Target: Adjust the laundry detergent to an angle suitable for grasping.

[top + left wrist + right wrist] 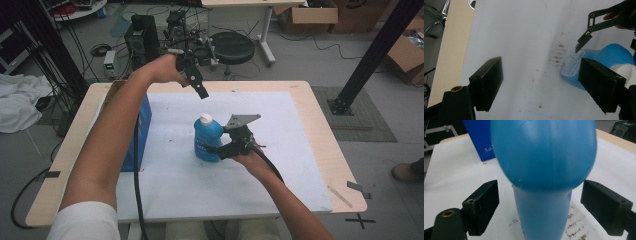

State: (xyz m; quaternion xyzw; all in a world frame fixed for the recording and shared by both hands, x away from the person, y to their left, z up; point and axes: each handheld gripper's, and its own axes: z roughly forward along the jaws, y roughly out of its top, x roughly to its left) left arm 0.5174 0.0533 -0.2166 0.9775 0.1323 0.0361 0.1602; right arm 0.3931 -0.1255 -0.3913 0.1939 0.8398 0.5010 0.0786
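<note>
I hold the right tongs (214,150) low against a blue bottle (206,140) that stands upright near the middle of the white sheet (280,150) covering the counter (325,145). In the right gripper view the bottle's body sits between the two black jaws, which stand apart on either side with a visible gap to each pad, so nothing is clamped. The bottle's white cap (205,119) points up, and its label (573,65) faces the far side in the left gripper view. My left tongs (197,85) hang above the sheet beyond the bottle, jaws wide apart and empty, angled down toward the cap. In the left gripper view the bottle lies at the right edge, just behind one jaw, with brown smudges (557,53) on the sheet beside it. A dark blue box (142,130) stands at the sheet's left edge, near my left forearm (115,140).
</note>
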